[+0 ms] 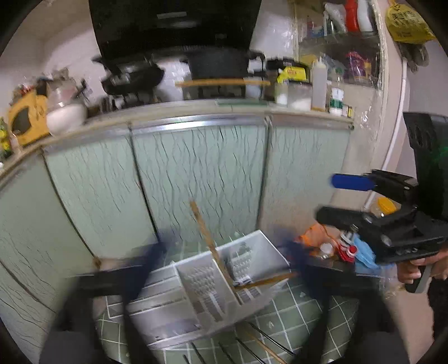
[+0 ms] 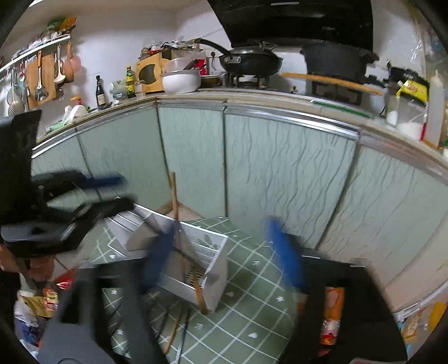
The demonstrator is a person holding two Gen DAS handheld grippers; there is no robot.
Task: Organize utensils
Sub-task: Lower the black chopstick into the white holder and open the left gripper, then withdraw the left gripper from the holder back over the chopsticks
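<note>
1. Left claw [image 1: 224, 257]: blurred dark fingers at 7 and 4 o'clock of the left wrist view, spread wide apart, nothing gripped between them. The same claw shows at 9 o'clock in the right wrist view, blue-tipped, jaws parted.
2. Right claw [image 2: 224, 252]: blue-padded fingers [image 2: 285, 252] blurred, standing well apart with the holder between them; the pads press on nothing. In the left wrist view it sits at 3 o'clock, a hand [image 1: 414, 270] on its grip.
3. Loose chopsticks [image 1: 252, 344]: dark and wooden sticks lying flat on the cloth at 6 o'clock, just in front of the holder.
4. Green checked cloth [image 1: 294, 313]: covers the bench under the holder.
5. White utensil holder [image 1: 207, 280]: slotted, several compartments, centre of both views, tilted on the cloth.
6. Wooden chopsticks [image 1: 207, 238]: one leans steeply up out of the holder toward 12 o'clock; another [image 1: 266, 280] lies low across its rim, pointing to 3 o'clock. Which compartment holds them I cannot tell.
7. Packets and bottles [image 1: 336, 246]: clutter at 3 o'clock, beside the holder.
8. Pale green cabinet doors [image 1: 196, 173]: behind the bench.
9. Black pan [image 2: 249, 60] and black pot [image 2: 336, 60]: on the stove at 12 o'clock, under a dark hood [image 1: 173, 25].
</note>
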